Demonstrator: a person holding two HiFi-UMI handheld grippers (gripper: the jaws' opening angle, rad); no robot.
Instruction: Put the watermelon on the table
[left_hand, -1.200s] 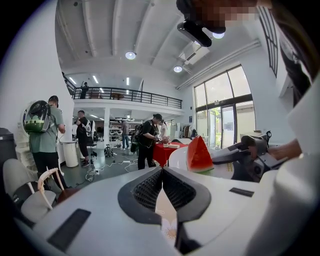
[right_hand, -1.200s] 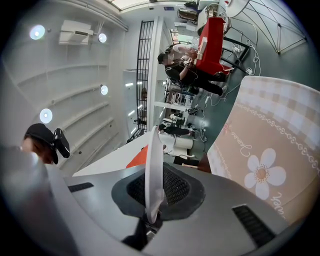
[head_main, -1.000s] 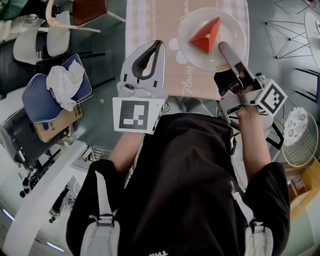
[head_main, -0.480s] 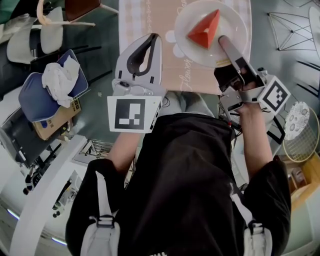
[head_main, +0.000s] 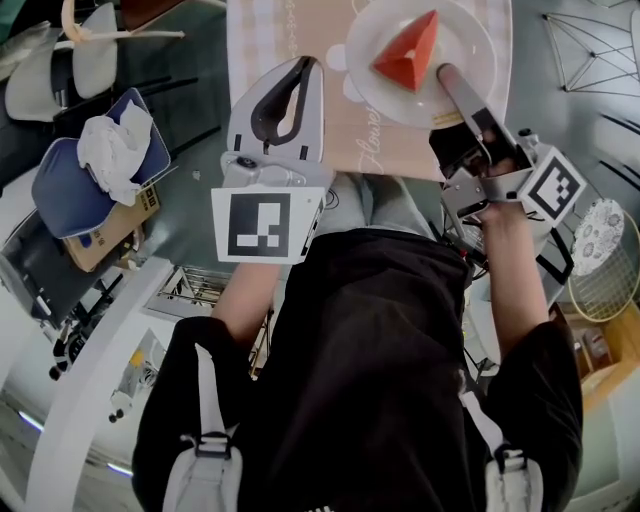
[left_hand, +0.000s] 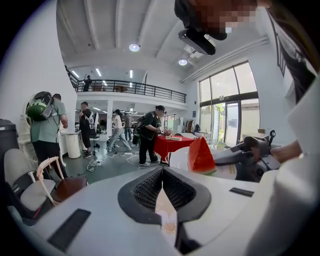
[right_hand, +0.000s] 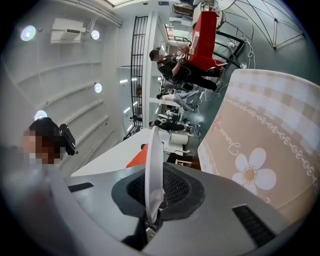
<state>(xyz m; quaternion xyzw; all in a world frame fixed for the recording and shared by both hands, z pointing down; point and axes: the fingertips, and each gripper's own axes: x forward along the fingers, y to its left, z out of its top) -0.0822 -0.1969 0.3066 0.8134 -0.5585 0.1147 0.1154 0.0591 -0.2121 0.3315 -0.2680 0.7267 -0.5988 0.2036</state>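
A red watermelon wedge (head_main: 410, 55) lies on a white plate (head_main: 470, 40) over the table's beige flowered cloth (head_main: 300, 40). My right gripper (head_main: 447, 80) is shut on the plate's near rim. In the right gripper view the plate (right_hand: 153, 170) stands edge-on between the jaws, with the wedge (right_hand: 136, 157) behind it. My left gripper (head_main: 310, 65) hovers over the cloth to the left of the plate, jaws shut with nothing between them. In the left gripper view the wedge (left_hand: 201, 156) and plate (left_hand: 180, 155) show beyond and to the right of the left gripper (left_hand: 161, 172).
A chair with a blue cushion and a white cloth (head_main: 105, 165) stands at the left above a cardboard box (head_main: 110, 235). A wire basket (head_main: 600, 270) and a wire-frame stand (head_main: 590, 50) are on the right. Several people stand around a red table (left_hand: 172, 145) beyond.
Both grippers and the plate have shifted a little toward the top of the head view and sunk slightly. The right gripper's hold on the plate is unchanged.
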